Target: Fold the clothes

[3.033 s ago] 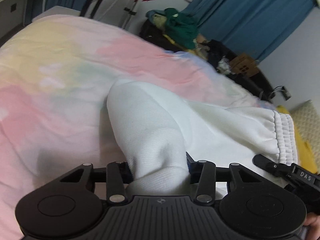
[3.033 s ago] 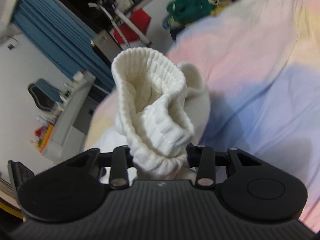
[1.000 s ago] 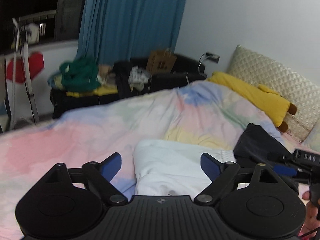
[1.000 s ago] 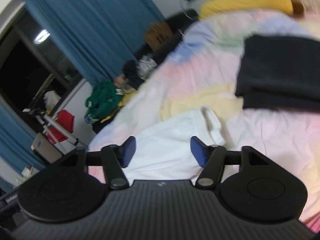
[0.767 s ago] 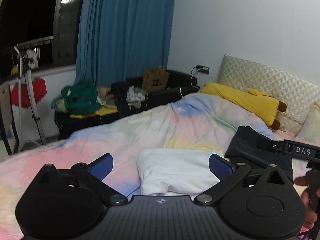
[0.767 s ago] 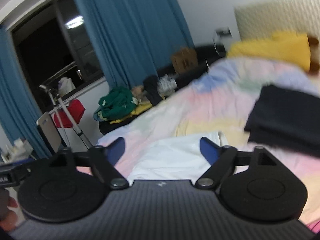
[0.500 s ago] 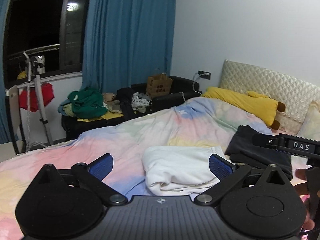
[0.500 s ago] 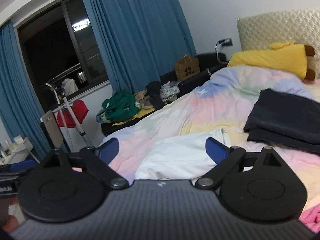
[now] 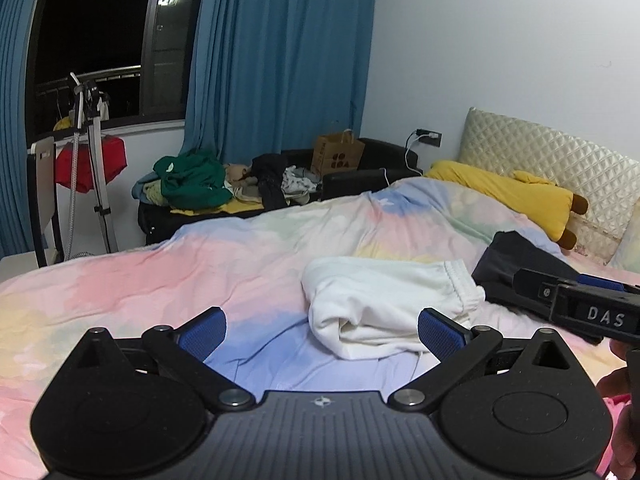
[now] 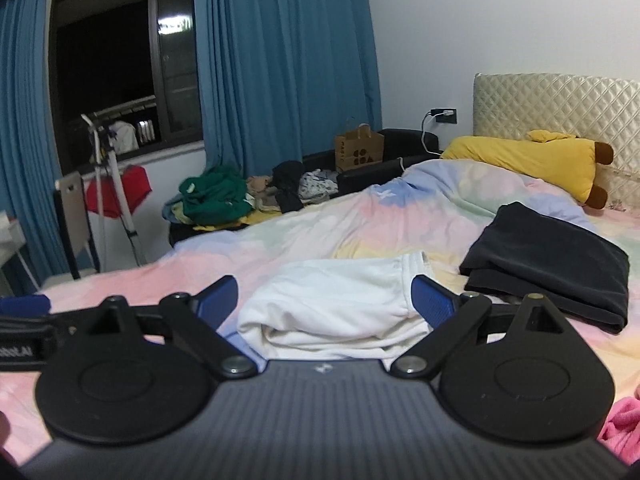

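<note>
Released since three seconds ago, white sweatpants point(image 9: 384, 304) lie folded on the duvet point(image 9: 160, 280) ahead of my left gripper point(image 9: 320, 330) and right gripper point(image 10: 325, 295); both spread, empty; folded black garment point(image 10: 552, 256) just right; bare duvet left.

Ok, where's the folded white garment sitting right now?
The white garment lies on the pastel duvet, centre of both wrist views just beyond the open tools, with the folded black garment close on its right, toward the headboard.
</note>
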Demonstrator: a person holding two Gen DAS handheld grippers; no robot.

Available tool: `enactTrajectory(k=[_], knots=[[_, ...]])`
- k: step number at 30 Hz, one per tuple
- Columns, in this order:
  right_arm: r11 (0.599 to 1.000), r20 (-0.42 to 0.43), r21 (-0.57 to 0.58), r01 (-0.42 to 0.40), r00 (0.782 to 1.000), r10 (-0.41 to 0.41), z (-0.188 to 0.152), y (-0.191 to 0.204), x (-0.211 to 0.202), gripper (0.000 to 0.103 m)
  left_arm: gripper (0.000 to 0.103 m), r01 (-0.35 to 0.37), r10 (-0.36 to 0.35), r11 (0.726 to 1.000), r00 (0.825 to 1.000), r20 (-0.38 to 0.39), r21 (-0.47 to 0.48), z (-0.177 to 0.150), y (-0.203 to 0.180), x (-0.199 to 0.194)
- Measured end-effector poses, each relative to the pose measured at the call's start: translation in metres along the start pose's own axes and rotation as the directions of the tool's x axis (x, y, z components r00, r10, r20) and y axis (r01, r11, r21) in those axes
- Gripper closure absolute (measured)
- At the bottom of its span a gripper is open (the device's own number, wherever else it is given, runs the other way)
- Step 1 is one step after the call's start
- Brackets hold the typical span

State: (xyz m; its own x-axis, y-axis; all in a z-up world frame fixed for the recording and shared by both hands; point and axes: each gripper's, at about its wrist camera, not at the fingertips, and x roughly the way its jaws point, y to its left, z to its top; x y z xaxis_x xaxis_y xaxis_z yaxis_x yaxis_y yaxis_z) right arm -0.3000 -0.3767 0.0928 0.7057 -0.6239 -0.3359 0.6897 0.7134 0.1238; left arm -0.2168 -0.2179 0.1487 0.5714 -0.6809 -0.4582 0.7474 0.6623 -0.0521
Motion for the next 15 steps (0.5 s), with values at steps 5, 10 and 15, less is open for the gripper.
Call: enactTrajectory(k=[5, 10, 15], knots=[[1.0, -0.031, -0.008, 0.018, 0.999, -0.018, -0.017, 0.007, 0.011, 0.008, 0.0, -0.025, 0.025, 1.0, 1.0, -0.008, -0.001, -0.012, 0.011, 0.013], [0.999, -0.052, -0.012, 0.041, 0.998, -0.042, -0.035, 0.014, 0.02, 0.008, 0.0, -0.027, 0.026, 0.999, 0.999, -0.024, -0.019, -0.022, 0.021, 0.023], [0.999, -0.067, -0.026, 0.041, 0.997, -0.042, -0.05, 0.019, 0.023, 0.008, 0.0, -0.037, 0.037, 0.999, 0.999, -0.034, -0.012, -0.028, 0.024, 0.029]])
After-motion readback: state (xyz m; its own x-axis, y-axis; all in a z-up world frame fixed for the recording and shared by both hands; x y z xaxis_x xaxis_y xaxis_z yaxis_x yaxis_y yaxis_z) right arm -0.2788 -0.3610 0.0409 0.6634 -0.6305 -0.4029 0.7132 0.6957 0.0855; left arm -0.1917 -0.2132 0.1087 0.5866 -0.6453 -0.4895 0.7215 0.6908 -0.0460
